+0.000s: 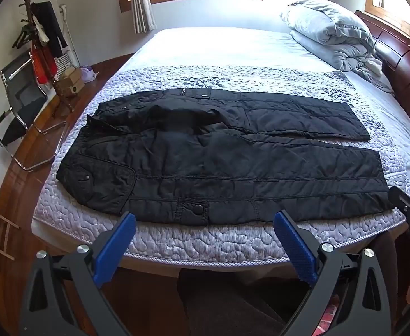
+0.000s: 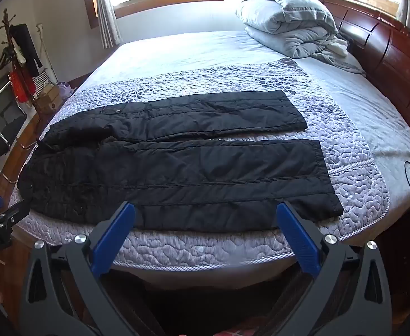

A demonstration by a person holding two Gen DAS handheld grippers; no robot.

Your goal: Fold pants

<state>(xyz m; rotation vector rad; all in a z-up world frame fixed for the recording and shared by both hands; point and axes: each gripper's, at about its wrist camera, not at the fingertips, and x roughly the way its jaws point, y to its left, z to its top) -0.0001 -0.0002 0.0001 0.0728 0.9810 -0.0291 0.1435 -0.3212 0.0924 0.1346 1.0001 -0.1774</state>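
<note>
Both of your tools sit nearest: left gripper and right gripper spread wide, holding nothing, short of the mattress edge. Black quilted pants lie flat across the patterned bedspread, legs apart, waistband bunched; no fold looks made yet, so everything remains. Glare washes out the far bed.
</note>
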